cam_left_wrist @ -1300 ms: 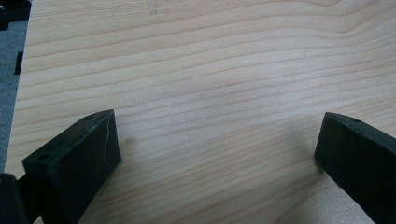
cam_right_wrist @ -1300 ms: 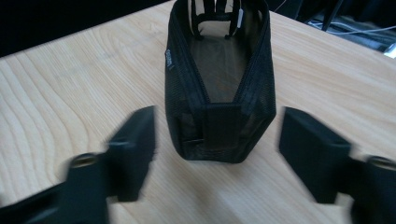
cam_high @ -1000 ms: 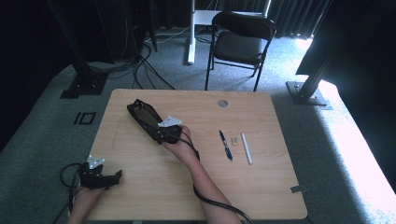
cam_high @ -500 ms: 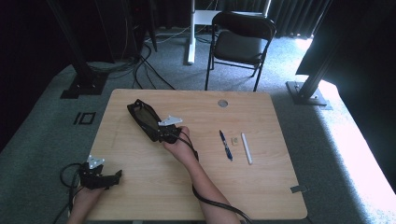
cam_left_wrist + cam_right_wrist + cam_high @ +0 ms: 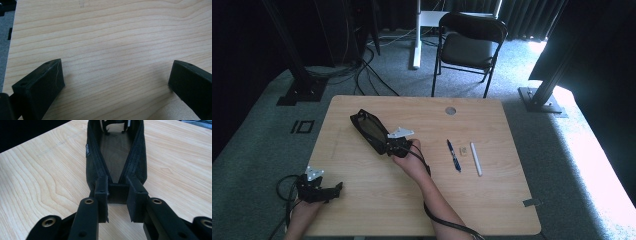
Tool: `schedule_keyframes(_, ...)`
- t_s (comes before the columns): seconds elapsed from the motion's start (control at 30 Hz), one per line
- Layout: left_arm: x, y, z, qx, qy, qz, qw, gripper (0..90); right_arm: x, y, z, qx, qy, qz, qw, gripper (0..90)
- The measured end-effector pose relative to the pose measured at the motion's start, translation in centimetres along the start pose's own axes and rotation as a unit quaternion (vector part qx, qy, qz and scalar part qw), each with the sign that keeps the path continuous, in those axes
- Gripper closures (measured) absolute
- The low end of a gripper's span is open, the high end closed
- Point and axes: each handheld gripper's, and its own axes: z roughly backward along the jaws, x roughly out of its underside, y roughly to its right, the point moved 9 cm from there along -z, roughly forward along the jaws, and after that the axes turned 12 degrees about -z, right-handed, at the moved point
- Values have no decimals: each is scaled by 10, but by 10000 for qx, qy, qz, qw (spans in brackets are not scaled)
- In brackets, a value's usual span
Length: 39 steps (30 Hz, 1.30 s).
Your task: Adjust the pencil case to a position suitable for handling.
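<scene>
1. Pouch (image 5: 370, 128), black, unzipped, lies open on table (image 5: 492, 200), left of centre, angled toward the far-left corner.
2. Right gripper (image 5: 393, 145) clamped on the pouch's near end (image 5: 117, 192); forearm reaches diagonally across the table.
3. Left gripper (image 5: 332, 190) at the near-left edge, jaws spread wide over bare wood.
4. Pen (image 5: 454, 155), white stick (image 5: 475, 159) well right; small item between them unclear.

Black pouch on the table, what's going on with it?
A person holds a gripper in each hand. The right gripper has its jaws shut on the near end of the black pouch, which lies unzipped on the table. The left gripper rests open near the table's front left edge. A pen and white stick lie untouched.
</scene>
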Motion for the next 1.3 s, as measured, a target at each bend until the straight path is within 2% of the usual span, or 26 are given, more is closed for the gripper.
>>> schedule_keyframes(0.23, 0, 0, 0, -1, 0, 0, 10000, 4, 9, 2, 11, -33, -105, 97, 9999, 729)
schedule_keyframes(0.7, 0, 0, 0, 0, 1, 1, 10000, 4, 24, 13, 34, -72, -74, -2, 9999, 728)
schedule_keyframes(0.9, 0, 0, 0, 0, 1, 1, 10000, 4, 31, 14, 42, -124, -81, -117, 9998, 729)
schedule_keyframes(1.3, 0, 0, 0, 0, 0, 1, 10000, 4, 44, 19, 60, -140, -87, -124, 9998, 729)
